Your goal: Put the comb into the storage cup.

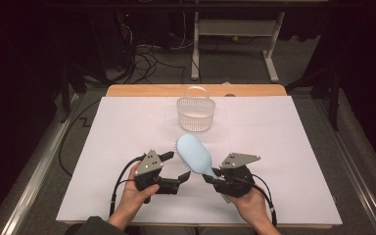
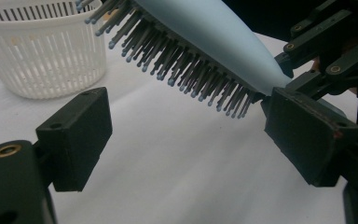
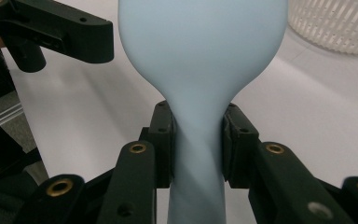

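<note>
Holding the light-blue hairbrush [image 1: 194,153] by the narrow neck of its handle, your right gripper [image 1: 209,177] is clamping both pads against the plastic, with the oval head angling up and away over the white tabletop [image 1: 284,147]. In the right gripper view the jaws are pinching the handle just below where it widens into the head [image 3: 200,51], and the smooth back is facing you. The brush is looking light and stiff, but its surface is glossy and tapered, so it is likely to slide or pivot in a grip taken on the wide head; the neck, where you are gripping now, is the safer place. The bristles [image 2: 186,65] are pointing down and toward your left gripper [image 1: 178,169], which is standing open just beside the head with nothing between its pads; the bristle side is giving a soft, springy surface, poor for a firm pinch. Farther off, the white slatted basket [image 1: 196,113] with its handle upright is sitting near the far edge of the tabletop, well apart from the brush.
</note>
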The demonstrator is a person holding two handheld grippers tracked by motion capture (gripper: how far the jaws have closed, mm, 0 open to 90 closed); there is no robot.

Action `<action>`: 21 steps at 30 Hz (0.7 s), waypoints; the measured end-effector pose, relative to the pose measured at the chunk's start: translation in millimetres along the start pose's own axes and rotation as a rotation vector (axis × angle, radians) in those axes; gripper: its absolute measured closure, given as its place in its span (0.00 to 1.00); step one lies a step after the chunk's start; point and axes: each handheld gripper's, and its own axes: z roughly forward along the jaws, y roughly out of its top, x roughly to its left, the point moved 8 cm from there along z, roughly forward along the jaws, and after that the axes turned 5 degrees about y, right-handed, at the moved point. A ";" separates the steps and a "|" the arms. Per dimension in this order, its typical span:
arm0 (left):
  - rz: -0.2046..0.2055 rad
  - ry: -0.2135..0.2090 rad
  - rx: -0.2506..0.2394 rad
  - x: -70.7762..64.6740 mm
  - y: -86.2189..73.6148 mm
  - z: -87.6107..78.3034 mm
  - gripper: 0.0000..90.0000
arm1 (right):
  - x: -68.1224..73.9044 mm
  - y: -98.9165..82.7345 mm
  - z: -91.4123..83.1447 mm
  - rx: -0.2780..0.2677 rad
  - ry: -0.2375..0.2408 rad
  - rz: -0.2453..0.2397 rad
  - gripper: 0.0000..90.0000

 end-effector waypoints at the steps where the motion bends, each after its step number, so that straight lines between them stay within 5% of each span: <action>1: -0.002 -0.003 0.000 -0.7 0.0 0.5 0.17 | 0.2 -0.1 0.3 0.000 0.000 0.000 0.79; 21: -0.038 -0.043 0.012 -10.7 -0.5 13.1 0.17 | 8.5 -0.7 11.9 0.011 0.019 -0.022 0.79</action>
